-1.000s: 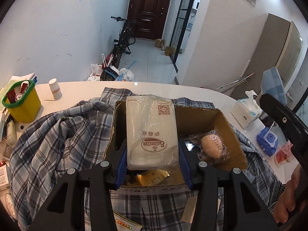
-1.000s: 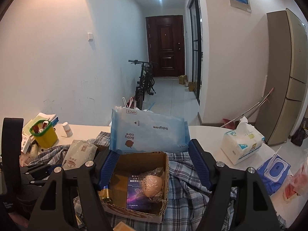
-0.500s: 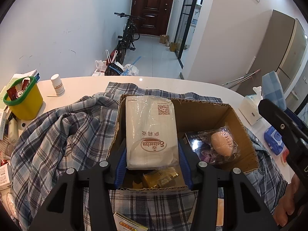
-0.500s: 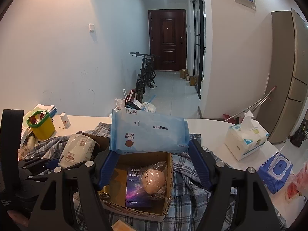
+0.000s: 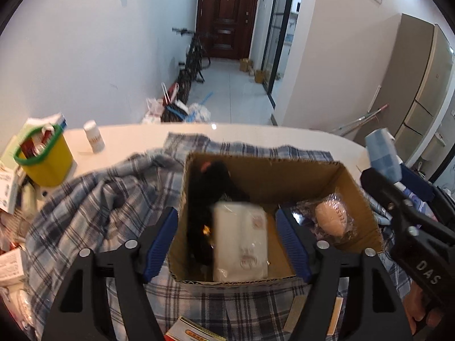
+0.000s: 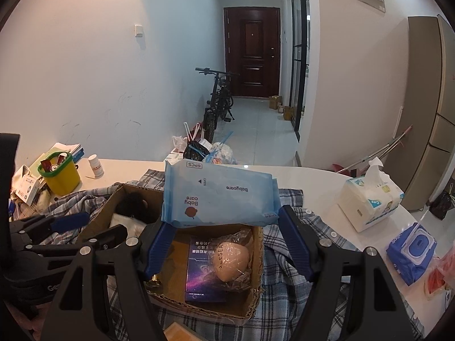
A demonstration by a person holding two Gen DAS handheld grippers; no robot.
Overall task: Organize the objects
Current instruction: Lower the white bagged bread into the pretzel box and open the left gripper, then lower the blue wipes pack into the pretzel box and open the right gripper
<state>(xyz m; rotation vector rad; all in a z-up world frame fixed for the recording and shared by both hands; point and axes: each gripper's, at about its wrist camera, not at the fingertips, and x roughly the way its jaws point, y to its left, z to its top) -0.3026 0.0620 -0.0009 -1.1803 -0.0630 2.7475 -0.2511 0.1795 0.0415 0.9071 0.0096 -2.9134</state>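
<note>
Left tool (image 5: 227,237): jaws just opened, apart; white soft pack (image 5: 241,245) loose inside brown cardboard box (image 5: 284,176).
Right tool (image 6: 226,244): clamped on pale blue wipes pack (image 6: 219,194).

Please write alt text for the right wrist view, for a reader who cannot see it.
The right gripper holds a blue wipes pack above an open cardboard box on a plaid cloth. The box holds a wrapped sponge.

My right claw's blue wipes pack (image 6: 219,196) reads "Babycare", "GPCS"; the wrapped beige sponge (image 6: 231,261), lower centre, "ZEESEA".
</note>
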